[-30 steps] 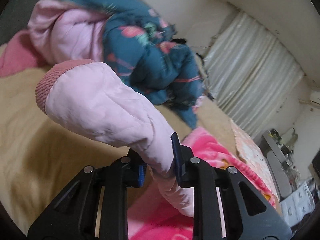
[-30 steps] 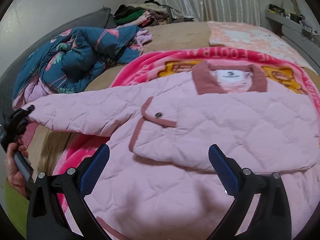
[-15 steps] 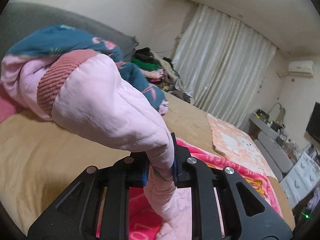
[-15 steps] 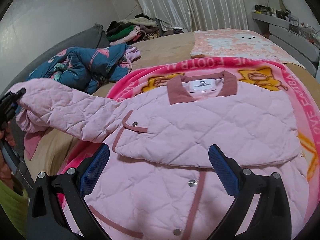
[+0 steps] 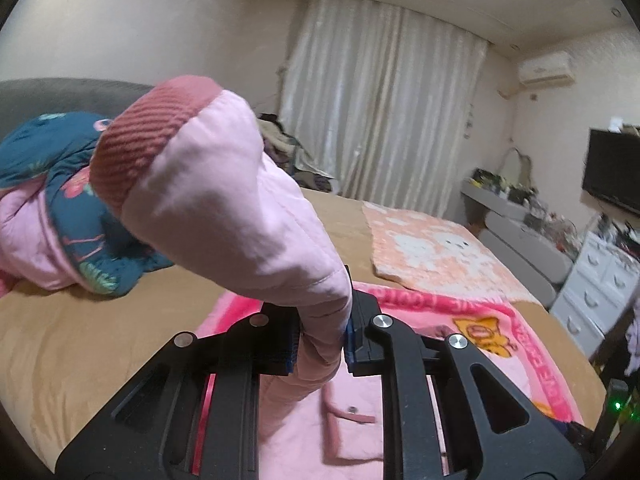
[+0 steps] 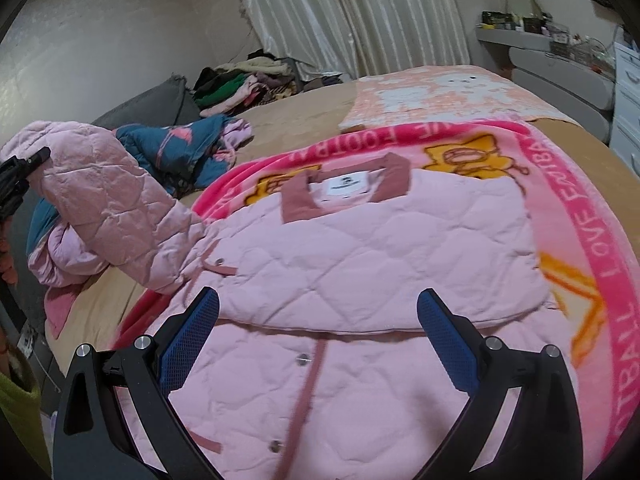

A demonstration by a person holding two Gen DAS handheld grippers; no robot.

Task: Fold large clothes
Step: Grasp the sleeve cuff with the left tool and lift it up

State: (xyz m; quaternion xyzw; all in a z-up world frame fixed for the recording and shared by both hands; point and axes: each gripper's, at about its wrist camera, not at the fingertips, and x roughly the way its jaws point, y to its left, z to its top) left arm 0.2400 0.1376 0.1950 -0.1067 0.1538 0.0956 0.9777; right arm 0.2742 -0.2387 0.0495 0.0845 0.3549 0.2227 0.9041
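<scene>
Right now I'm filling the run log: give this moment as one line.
task: fold jacket | left claw: shut on sleeve, raised | right claw: open, over pink quilted jacket | surface: pink blanket

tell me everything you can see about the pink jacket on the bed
The pink jacket is quilted in a diamond stitch, with darker dusty-pink trim, collar and ribbed cuff, metal snaps and a white neck label. It lies front up on the pink cartoon blanket, one side already folded across the chest. The left gripper is shut on its other sleeve near the cuff, holding it lifted off the bed. The right gripper hovers open above the front.
</scene>
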